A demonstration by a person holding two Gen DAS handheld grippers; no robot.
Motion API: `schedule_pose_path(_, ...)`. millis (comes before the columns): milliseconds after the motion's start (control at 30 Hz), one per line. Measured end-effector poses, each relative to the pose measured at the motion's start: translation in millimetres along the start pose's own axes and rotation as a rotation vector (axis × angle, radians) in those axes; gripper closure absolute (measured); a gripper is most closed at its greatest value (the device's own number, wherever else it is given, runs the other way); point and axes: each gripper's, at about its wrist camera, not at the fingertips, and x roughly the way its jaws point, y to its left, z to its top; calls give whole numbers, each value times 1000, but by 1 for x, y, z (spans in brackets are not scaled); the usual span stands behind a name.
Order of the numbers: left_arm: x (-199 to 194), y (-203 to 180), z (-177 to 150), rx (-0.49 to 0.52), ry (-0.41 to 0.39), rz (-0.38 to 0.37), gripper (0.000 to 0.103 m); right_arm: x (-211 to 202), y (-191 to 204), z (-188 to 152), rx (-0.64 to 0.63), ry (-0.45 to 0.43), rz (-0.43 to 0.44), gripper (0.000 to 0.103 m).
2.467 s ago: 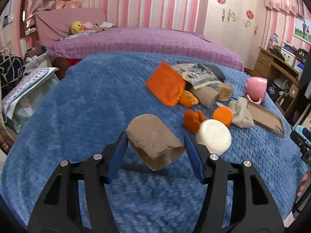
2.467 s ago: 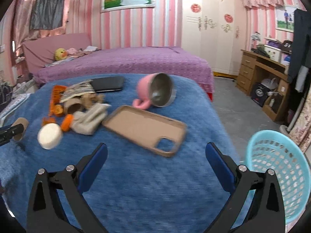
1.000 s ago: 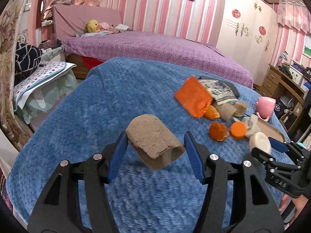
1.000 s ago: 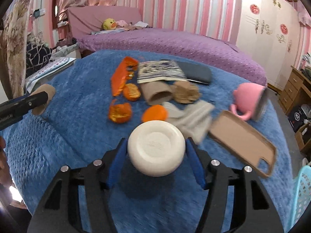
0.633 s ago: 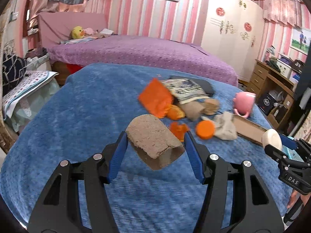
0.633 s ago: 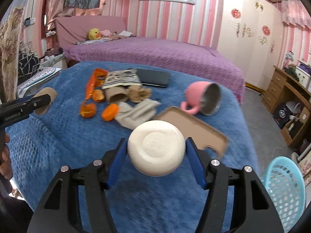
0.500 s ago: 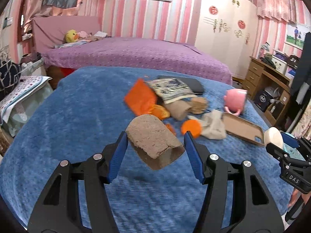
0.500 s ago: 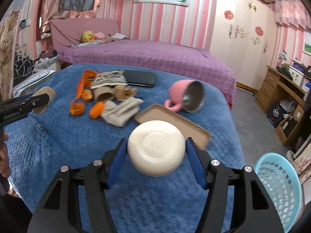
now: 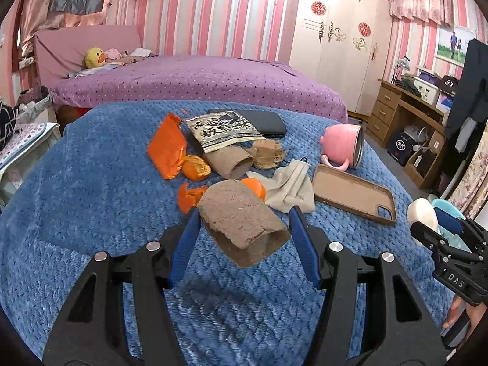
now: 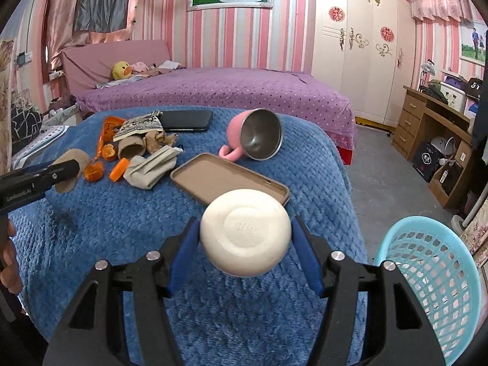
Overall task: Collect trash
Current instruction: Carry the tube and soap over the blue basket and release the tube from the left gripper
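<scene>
My left gripper is shut on a brown cardboard tube and holds it above the blue blanket. My right gripper is shut on a white round soap bar, held over the blanket's near edge; it also shows in the left wrist view. A light blue mesh basket stands on the floor at the lower right. Orange peels, an orange wrapper, a second cardboard tube, crumpled brown paper and a beige cloth lie on the blanket.
A pink mug lies on its side beside a brown phone case. A black phone and a patterned packet lie at the back. A purple bed is behind, a wooden desk at the right.
Both grippers have swung to the right with their loads. The basket now shows larger and closer in the right wrist view.
</scene>
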Motion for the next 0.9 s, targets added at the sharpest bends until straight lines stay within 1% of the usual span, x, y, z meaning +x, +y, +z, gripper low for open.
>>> schedule_pose_path(167,2,-12,-1,18,-10,7,44,-3,-13,-1,12,-9,-9,42)
schedule_pose_path(267,4,-21,0,2,-3,-20,44,-8,-27,-2,29,-19,-28,42)
schedule_pose_path(333,4,-28,-1,3,-2,-39,44,-10,-37,-4,32,-19,-46,42)
schedule_pose_path(467,1,-49,-3,38,-22,-49,44,-15,-56,-7,31,-19,-85,42)
schedule_pose_path(733,-3,-82,-12,102,-37,-72,44,-34,-109,-15,80,-29,-173,42)
schedule_pose_path(900,-5,-96,-14,115,-37,-89,44,-45,-141,-25,110,-28,-223,42)
